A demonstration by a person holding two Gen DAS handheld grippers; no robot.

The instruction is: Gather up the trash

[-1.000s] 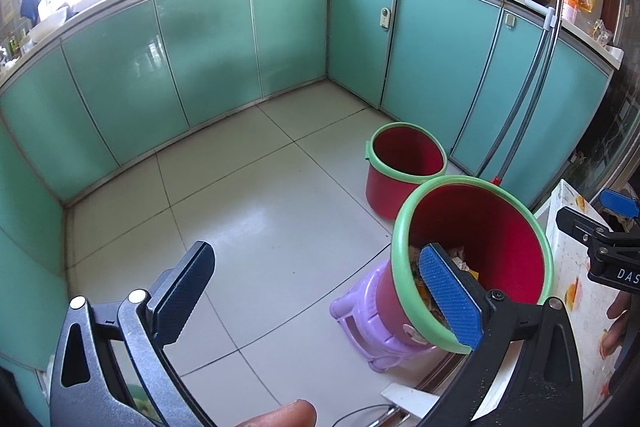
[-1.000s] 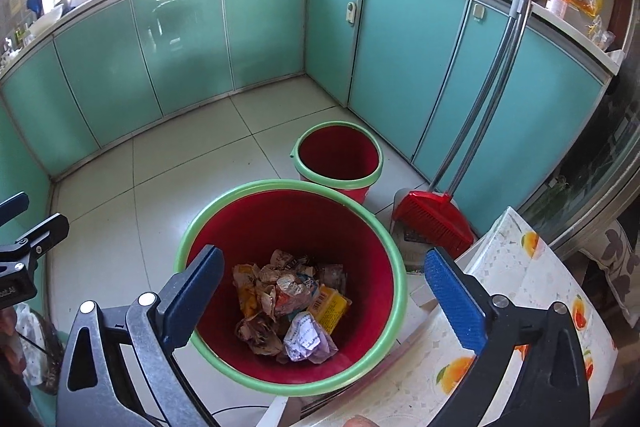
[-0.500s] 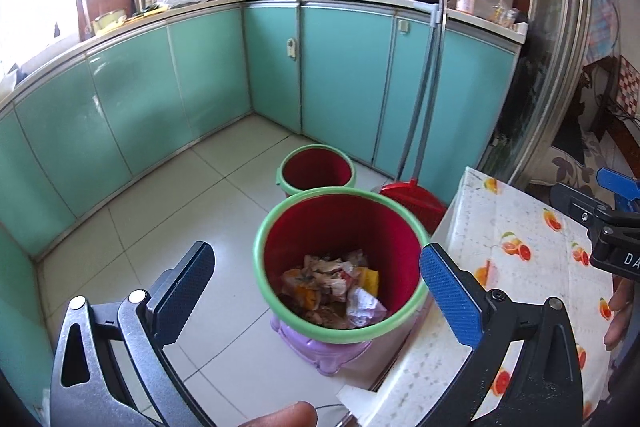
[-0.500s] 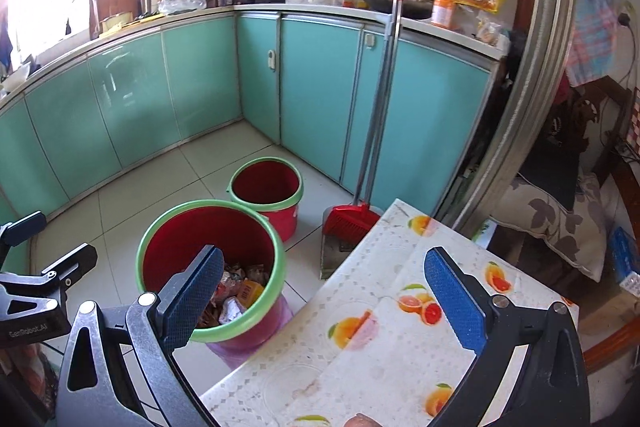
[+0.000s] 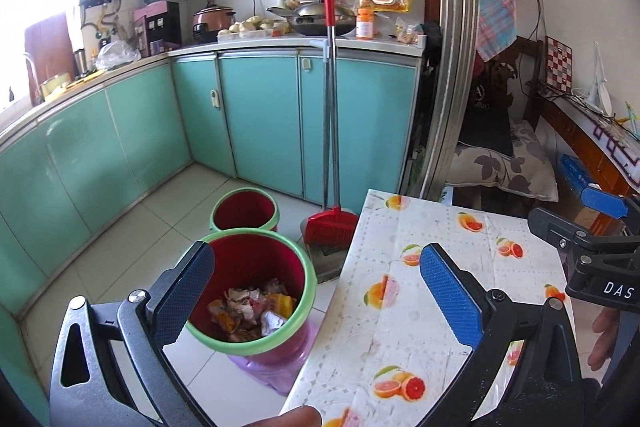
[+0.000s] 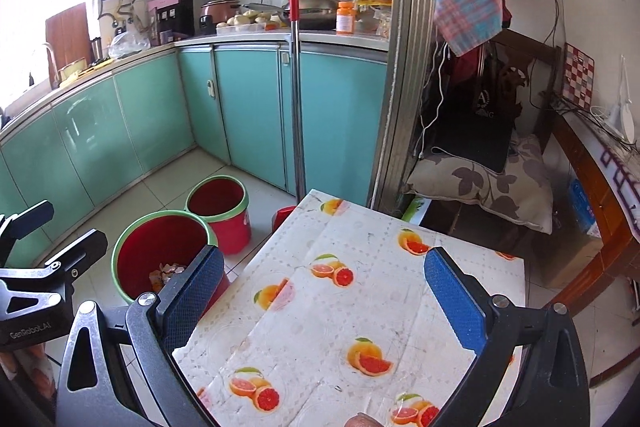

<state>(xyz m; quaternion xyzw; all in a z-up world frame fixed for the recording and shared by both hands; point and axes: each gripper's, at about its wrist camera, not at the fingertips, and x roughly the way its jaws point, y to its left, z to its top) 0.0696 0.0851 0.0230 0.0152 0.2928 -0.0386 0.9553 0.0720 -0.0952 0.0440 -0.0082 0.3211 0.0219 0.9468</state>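
The table (image 6: 328, 311) top, under its fruit-print cloth, lies bare ahead of both tongs, open to approach from above. Off its left edge the red bin (image 5: 256, 291) with the green rim stands open-mouthed, trash low inside and room above it. A second red bin (image 5: 245, 210) stands just behind, and a broom (image 5: 331, 131) leans on the teal cabinets (image 5: 260, 123), filling the gap between bins and table. The floor (image 5: 132, 235) to the left is open tile.
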